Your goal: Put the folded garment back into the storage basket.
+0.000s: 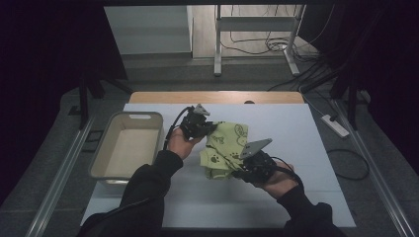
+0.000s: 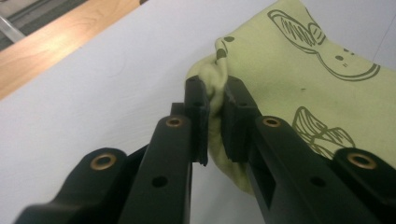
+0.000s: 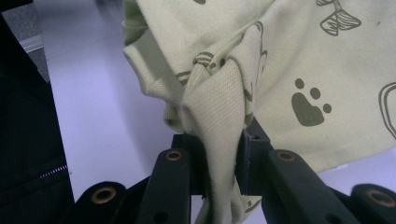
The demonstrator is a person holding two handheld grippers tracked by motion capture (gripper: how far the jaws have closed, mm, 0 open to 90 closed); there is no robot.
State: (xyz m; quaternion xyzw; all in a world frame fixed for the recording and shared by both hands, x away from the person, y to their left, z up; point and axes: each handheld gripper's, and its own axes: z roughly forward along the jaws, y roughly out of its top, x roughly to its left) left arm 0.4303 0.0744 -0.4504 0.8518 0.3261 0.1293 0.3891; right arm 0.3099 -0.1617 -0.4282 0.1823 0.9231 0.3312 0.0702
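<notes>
A pale green cloth (image 1: 225, 145) printed with dark paw and animal outlines hangs bunched between both hands over the white table top (image 1: 296, 128). My left gripper (image 1: 207, 127) is shut on its far upper edge; the left gripper view shows a fold of cloth (image 2: 289, 60) pinched between the black pads (image 2: 198, 109). My right gripper (image 1: 240, 170) is shut on the near lower edge, and in the right gripper view a twisted fold of the cloth (image 3: 280, 70) runs down between the jaws at my right gripper (image 3: 219, 161).
A shallow beige bin (image 1: 114, 129) stands on the left of the table, beside the left forearm. A wooden strip (image 1: 148, 97) runs along the far edge. Cables and a power strip (image 1: 335, 125) lie on the floor to the right.
</notes>
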